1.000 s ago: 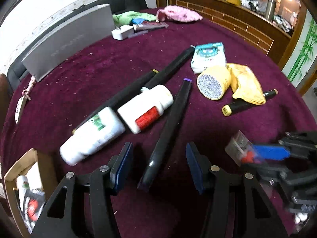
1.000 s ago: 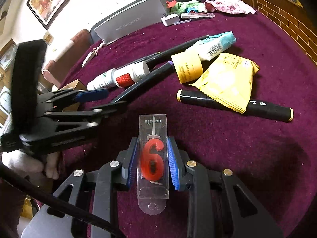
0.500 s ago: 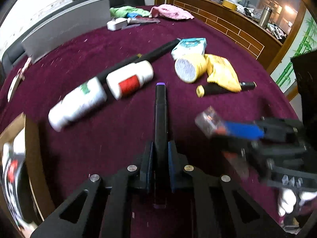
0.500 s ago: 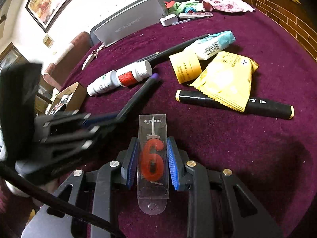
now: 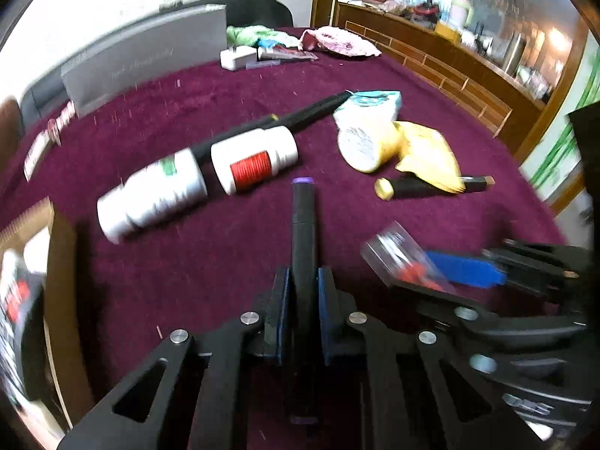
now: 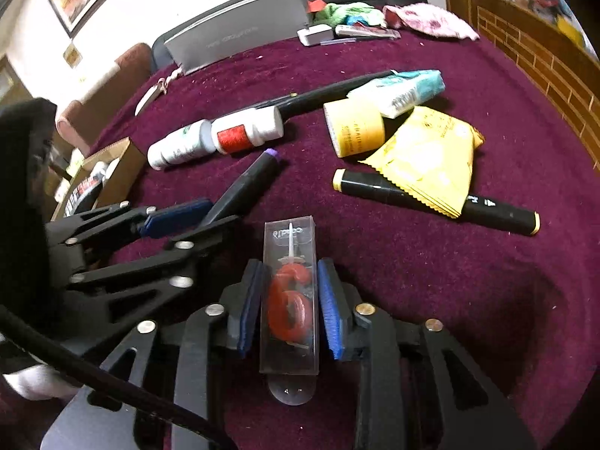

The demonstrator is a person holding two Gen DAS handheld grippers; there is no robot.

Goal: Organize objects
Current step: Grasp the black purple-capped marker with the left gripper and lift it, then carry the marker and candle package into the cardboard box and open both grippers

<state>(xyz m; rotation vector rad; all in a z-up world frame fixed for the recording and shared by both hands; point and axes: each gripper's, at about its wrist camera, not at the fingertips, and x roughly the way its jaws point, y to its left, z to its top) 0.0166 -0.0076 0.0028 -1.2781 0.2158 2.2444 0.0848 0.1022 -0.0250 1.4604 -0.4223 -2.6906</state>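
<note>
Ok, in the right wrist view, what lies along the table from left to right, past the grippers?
cardboard box → white bottle with green label → white bottle with red label → yellow tub → yellow packet

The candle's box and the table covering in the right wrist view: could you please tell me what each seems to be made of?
Candle box: likely clear, glossy rigid plastic, since the red number candle shows through its walls. Table covering: apparently maroon velvety cloth, matte and slightly fuzzy, holding lint specks.

Left tongs [image 5: 303, 300] clamped the purple-capped marker [image 5: 303, 225].
</note>
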